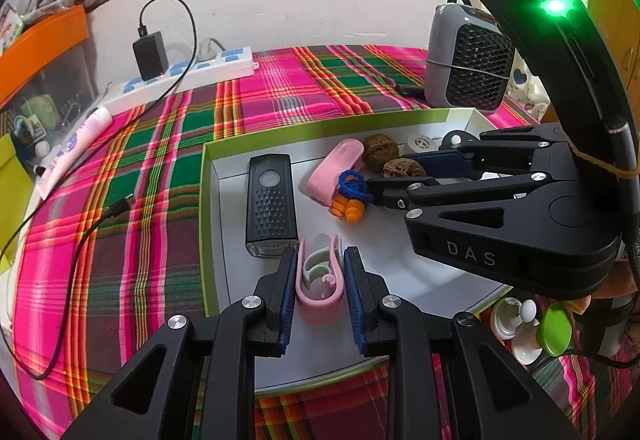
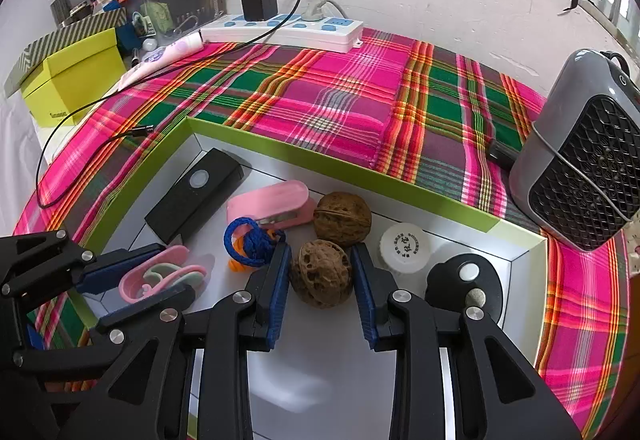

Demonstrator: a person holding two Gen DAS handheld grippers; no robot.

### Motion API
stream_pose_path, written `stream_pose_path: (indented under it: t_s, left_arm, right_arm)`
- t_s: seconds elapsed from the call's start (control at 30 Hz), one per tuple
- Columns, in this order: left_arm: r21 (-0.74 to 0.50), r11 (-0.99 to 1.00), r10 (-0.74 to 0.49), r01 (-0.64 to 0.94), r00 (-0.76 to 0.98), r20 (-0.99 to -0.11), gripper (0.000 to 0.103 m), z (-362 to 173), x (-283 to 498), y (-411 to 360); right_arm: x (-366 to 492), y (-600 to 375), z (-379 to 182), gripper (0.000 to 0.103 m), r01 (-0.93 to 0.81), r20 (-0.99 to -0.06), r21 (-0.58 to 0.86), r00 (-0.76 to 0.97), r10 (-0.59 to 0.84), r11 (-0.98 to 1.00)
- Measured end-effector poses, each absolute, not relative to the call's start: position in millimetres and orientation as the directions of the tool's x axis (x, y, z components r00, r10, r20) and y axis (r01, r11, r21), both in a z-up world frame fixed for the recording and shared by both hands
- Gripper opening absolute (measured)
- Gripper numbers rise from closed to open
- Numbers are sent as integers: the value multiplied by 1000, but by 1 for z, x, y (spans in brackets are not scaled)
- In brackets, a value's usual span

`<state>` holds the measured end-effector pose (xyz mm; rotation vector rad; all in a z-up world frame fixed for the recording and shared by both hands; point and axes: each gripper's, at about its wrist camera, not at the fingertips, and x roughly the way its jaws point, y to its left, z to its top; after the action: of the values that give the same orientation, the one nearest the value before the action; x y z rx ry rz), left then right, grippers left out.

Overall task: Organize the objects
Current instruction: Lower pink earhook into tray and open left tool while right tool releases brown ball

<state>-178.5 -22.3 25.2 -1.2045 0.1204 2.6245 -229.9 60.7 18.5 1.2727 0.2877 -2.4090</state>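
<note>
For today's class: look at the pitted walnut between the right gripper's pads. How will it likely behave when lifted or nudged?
The walnut looks hard-shelled, so it should stay stiff under the right gripper rather than squash. Its rounded body would probably roll across the tray's smooth floor if nudged. The deeply pitted surface likely gives the pads some bite, though a curved shell may still pop out.

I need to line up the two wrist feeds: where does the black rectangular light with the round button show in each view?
Left wrist: black light lies left of centre in the tray, just ahead-left of the left gripper.
Right wrist: black light lies upper left in the tray, near its far corner.
Shared landmark: the pink case lies just right of it in both.
</note>
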Motion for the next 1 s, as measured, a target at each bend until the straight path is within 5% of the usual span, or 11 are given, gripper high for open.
stream_pose_path:
  t_s: [0.73, 0.87, 1.0]
  left_arm:
    - [-36, -965, 196, -259, -628, -753, 30, 26, -178, -22]
    - [-39, -966, 196, -255, -629, -753, 31, 27, -177, -22]
    - [-47, -966, 202, -255, -626, -753, 31, 27, -176, -23]
  right_arm:
    - [-229, 64, 20, 32, 421, -821, 28, -508, -261, -907]
    - [-228, 65, 22, 44, 414, -818, 29, -514, -260, -910]
    - [-226, 68, 23, 44, 407, -817, 37, -514, -262, -913]
